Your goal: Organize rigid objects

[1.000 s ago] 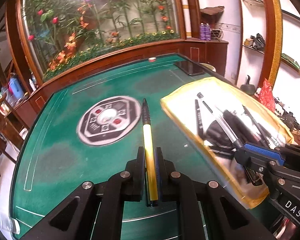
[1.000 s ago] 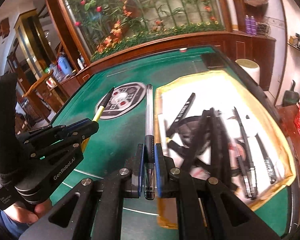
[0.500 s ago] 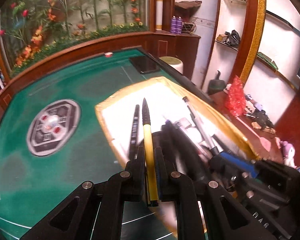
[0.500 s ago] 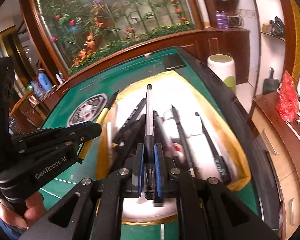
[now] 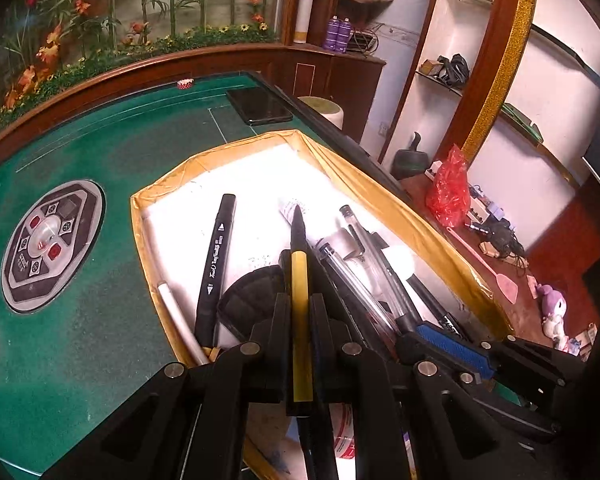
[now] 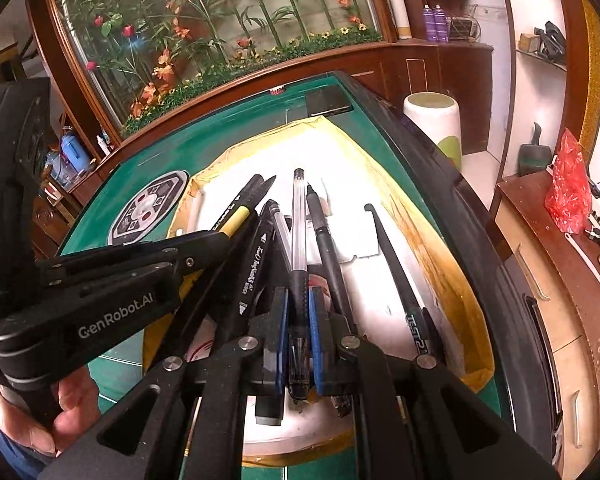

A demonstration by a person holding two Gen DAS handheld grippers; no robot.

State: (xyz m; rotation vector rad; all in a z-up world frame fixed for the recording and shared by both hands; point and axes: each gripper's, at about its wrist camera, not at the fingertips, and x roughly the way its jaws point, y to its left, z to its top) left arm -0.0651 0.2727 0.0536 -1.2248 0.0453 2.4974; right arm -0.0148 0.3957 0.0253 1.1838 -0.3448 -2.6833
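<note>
My left gripper [image 5: 300, 314] is shut on a yellow pen [image 5: 300, 276] with a black tip. It hangs over the near end of a white tray with a yellow rim [image 5: 384, 196]. In the tray lie a black marker [image 5: 216, 256], clear pens [image 5: 356, 292] and several dark pens. My right gripper [image 6: 299, 312] is shut on a clear pen with a black grip [image 6: 299, 216], above the same tray [image 6: 444, 248]. In the right wrist view the left gripper [image 6: 216, 242] reaches in from the left with the yellow pen [image 6: 238, 218], close beside the right one.
The tray lies on a green felt table [image 5: 80, 320] with a round control panel [image 5: 48, 244]. A dark phone [image 5: 260, 106] lies beyond the tray. The table's right edge [image 6: 472, 216] runs beside the tray; past it stand a white stool [image 6: 432, 120] and a wooden cabinet with a red bag [image 6: 568, 184].
Both grippers have swung to the right, from over the green felt to over the tray, and sunk a little. Each still holds its pen.
</note>
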